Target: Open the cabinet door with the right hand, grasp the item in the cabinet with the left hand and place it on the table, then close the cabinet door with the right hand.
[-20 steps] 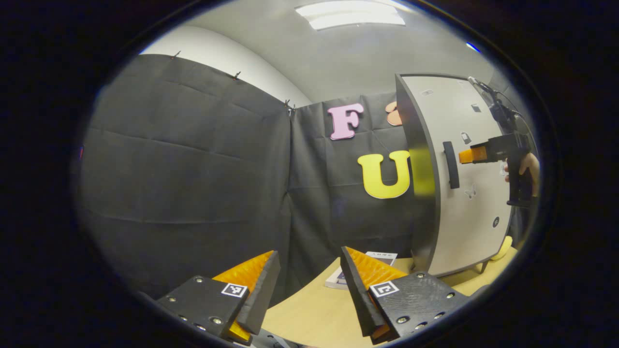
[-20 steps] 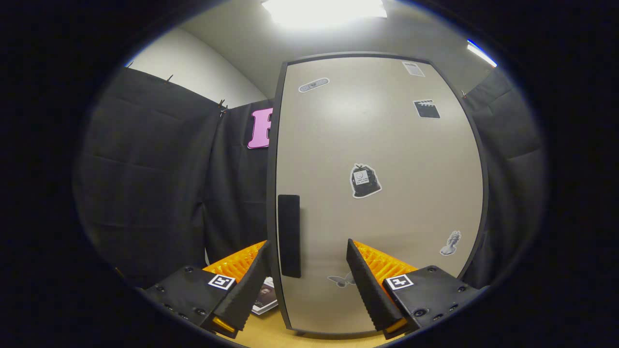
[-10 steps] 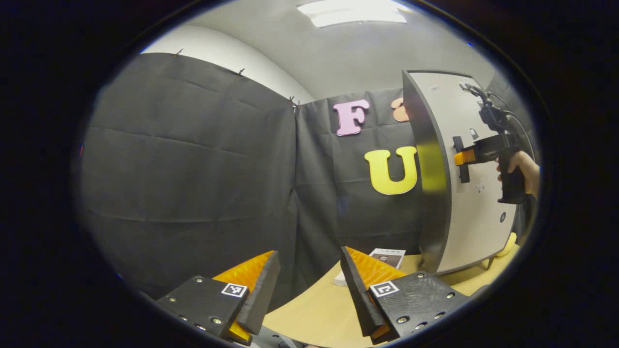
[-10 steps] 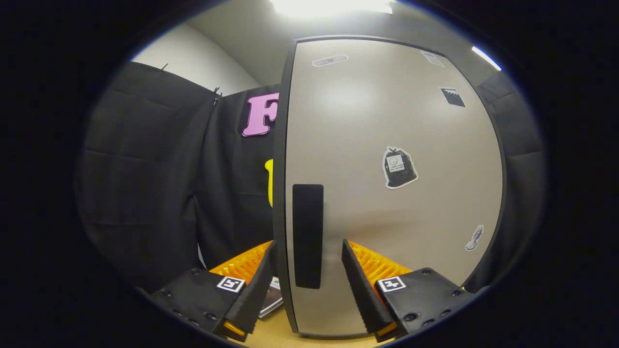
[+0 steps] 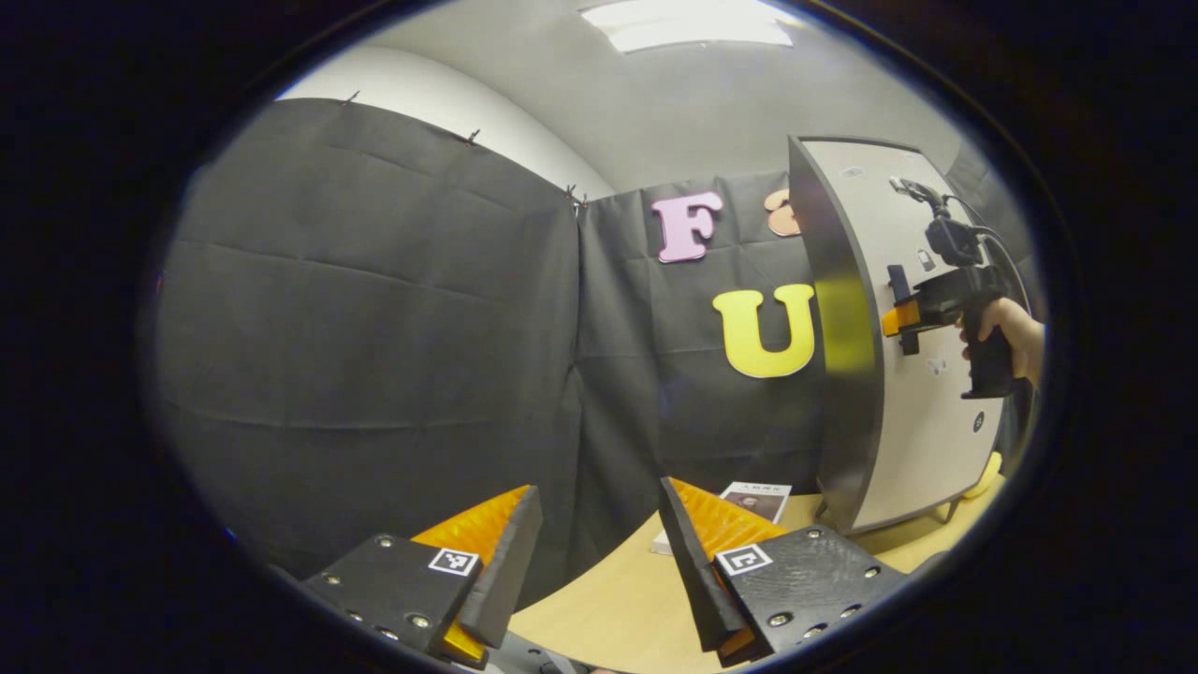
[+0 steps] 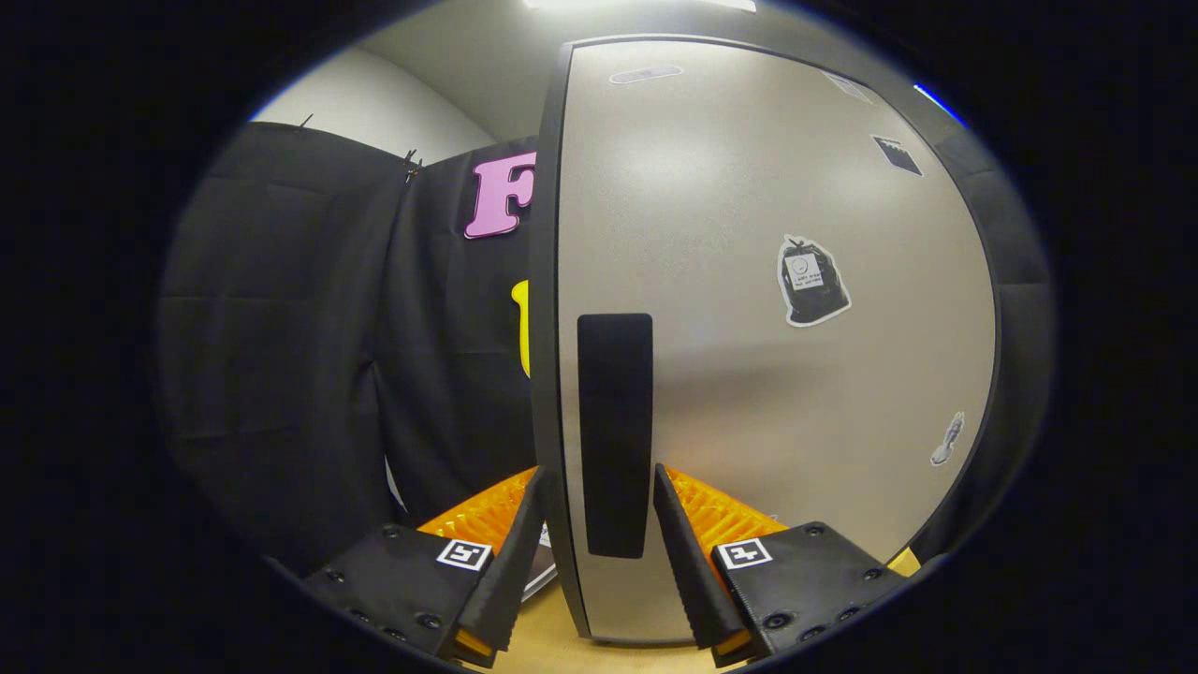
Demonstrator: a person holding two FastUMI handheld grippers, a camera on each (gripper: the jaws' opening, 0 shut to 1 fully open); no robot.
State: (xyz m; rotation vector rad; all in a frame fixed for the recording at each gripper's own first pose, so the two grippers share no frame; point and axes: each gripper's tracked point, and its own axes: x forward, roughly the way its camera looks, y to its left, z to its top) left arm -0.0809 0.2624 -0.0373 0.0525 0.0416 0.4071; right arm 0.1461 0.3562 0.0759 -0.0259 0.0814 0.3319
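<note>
The cabinet's beige door [image 6: 749, 393] stands shut, so whatever is inside is hidden. Its black vertical handle [image 6: 614, 412] runs along the door's left edge. My right gripper [image 6: 597, 477] is open, close up to the door, with the handle's lower part between its fingers and a gap on each side. The left gripper view shows that gripper [image 5: 903, 316] at the handle [image 5: 900, 292], held by a hand [image 5: 1018, 328]. My left gripper [image 5: 597, 489] is open and holds nothing, hanging over the table's near-left edge, well left of the cabinet [image 5: 922, 421].
The cabinet stands on short legs on a light wooden table [image 5: 618, 599]. A book [image 5: 753, 501] lies flat on the table just left of the cabinet. Something yellow [image 5: 981, 477] peeks out at the cabinet's lower right. Black cloth walls close in behind and to the left.
My right gripper has moved in toward the door, and the handle now lies between its fingers. My left gripper has barely moved and stays open.
</note>
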